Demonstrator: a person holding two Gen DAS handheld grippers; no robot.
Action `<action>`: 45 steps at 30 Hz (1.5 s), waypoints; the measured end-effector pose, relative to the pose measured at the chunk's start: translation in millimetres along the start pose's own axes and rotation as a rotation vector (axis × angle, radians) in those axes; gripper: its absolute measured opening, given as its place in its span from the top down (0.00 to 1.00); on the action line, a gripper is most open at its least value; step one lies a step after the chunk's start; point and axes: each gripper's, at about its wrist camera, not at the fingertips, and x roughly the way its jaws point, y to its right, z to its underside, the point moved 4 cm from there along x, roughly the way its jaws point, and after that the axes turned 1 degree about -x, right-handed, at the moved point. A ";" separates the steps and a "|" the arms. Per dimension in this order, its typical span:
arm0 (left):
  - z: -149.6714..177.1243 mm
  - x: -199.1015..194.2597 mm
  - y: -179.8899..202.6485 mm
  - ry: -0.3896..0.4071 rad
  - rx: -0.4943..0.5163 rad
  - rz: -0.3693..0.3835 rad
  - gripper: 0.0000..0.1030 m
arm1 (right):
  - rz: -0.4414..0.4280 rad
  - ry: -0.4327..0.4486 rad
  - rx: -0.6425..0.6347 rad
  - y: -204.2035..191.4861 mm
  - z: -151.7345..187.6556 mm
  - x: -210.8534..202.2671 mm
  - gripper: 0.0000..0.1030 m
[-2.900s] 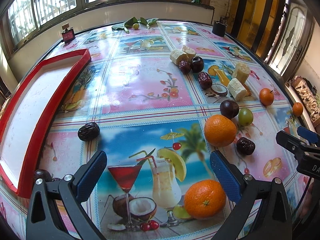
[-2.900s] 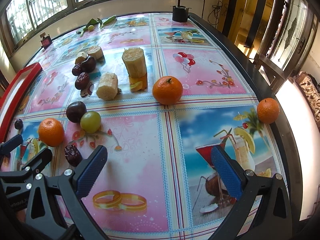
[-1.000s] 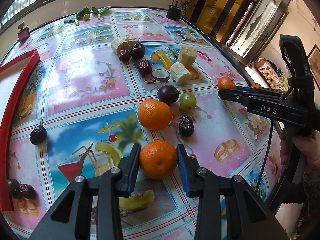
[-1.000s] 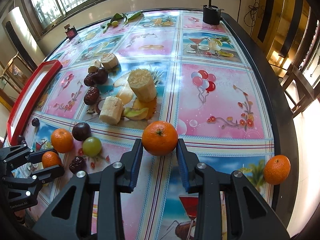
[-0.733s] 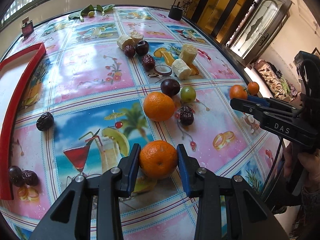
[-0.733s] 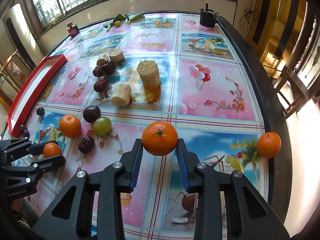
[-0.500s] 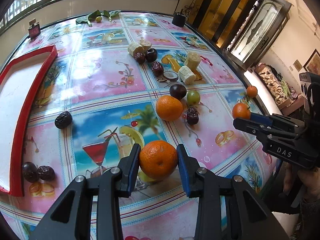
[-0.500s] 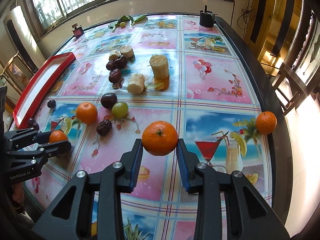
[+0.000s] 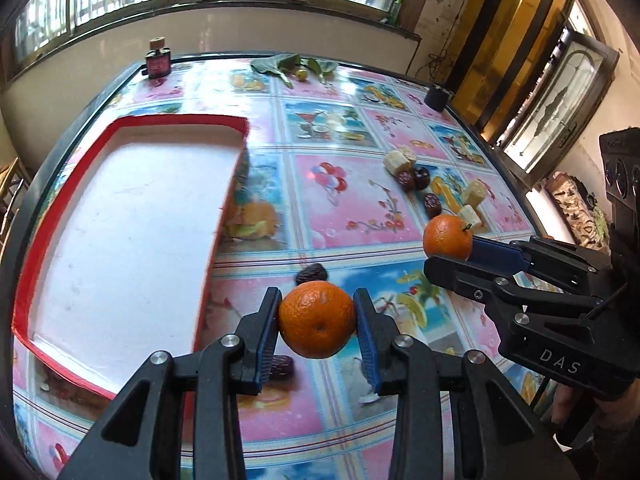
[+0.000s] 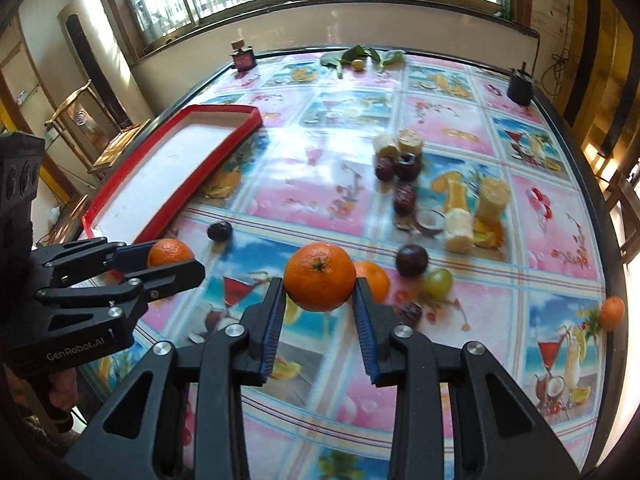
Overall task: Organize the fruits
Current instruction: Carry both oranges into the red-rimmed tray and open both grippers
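Observation:
My left gripper (image 9: 316, 320) is shut on an orange (image 9: 316, 322) and hangs above the table beside the right rim of the red tray (image 9: 224, 216), whose white floor is bare. My right gripper (image 10: 319, 302) is shut on a second orange (image 10: 320, 276), lifted over the table. In the left wrist view that gripper (image 9: 448, 248) shows at the right with its orange (image 9: 447, 237). The right wrist view shows the left gripper (image 10: 170, 258) with its orange (image 10: 170, 252) near the tray's near corner (image 10: 120, 216).
On the patterned table lie another orange (image 10: 374, 280), a small orange (image 10: 611, 312) by the right edge, a green grape (image 10: 437, 283), dark plums and dates (image 10: 411, 260), and pale banana and cane pieces (image 10: 460, 228). A small bottle (image 10: 243, 58), leaves (image 10: 360, 56) and a black cup (image 10: 519, 88) stand at the far edge.
Both grippers have lifted their oranges and carried them leftward toward the red tray, which now fills the left of the left wrist view. The fruit cluster has fallen away to the right.

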 end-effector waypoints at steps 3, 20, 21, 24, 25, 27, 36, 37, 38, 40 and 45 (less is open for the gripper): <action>-10.2 -4.3 -29.2 0.023 -0.028 -0.055 0.65 | -0.042 0.007 -0.043 -32.9 -24.4 16.2 0.65; -63.8 27.8 -148.4 0.068 -0.083 -0.292 0.65 | -0.078 0.008 -0.148 -144.4 -128.1 121.7 0.65; -65.6 31.6 -152.1 0.067 -0.086 -0.293 0.65 | -0.071 0.004 -0.149 -145.7 -131.4 127.6 0.65; -68.5 41.5 -159.7 0.057 -0.089 -0.303 0.65 | -0.050 -0.013 -0.147 -147.3 -138.3 145.3 0.65; -69.3 46.0 -161.3 0.049 -0.090 -0.305 0.65 | -0.044 -0.019 -0.143 -146.7 -139.7 150.9 0.65; -67.3 52.6 -165.9 0.024 -0.107 -0.293 0.65 | -0.034 -0.028 -0.137 -145.1 -142.6 160.0 0.65; -70.2 64.5 -173.7 -0.013 -0.147 -0.265 0.64 | -0.009 -0.089 -0.124 -138.3 -143.4 186.7 0.65; -70.8 64.6 -173.7 -0.014 -0.150 -0.265 0.64 | -0.006 -0.096 -0.122 -137.6 -142.8 188.2 0.65; -70.8 64.1 -173.7 -0.015 -0.151 -0.268 0.64 | -0.004 -0.096 -0.123 -137.5 -143.0 188.9 0.65; -71.2 64.8 -174.6 -0.020 -0.155 -0.274 0.62 | 0.008 -0.093 -0.129 -137.5 -142.9 189.0 0.64; -69.6 57.9 -179.5 -0.026 -0.185 -0.302 0.48 | 0.032 -0.089 -0.154 -139.0 -144.2 186.2 0.63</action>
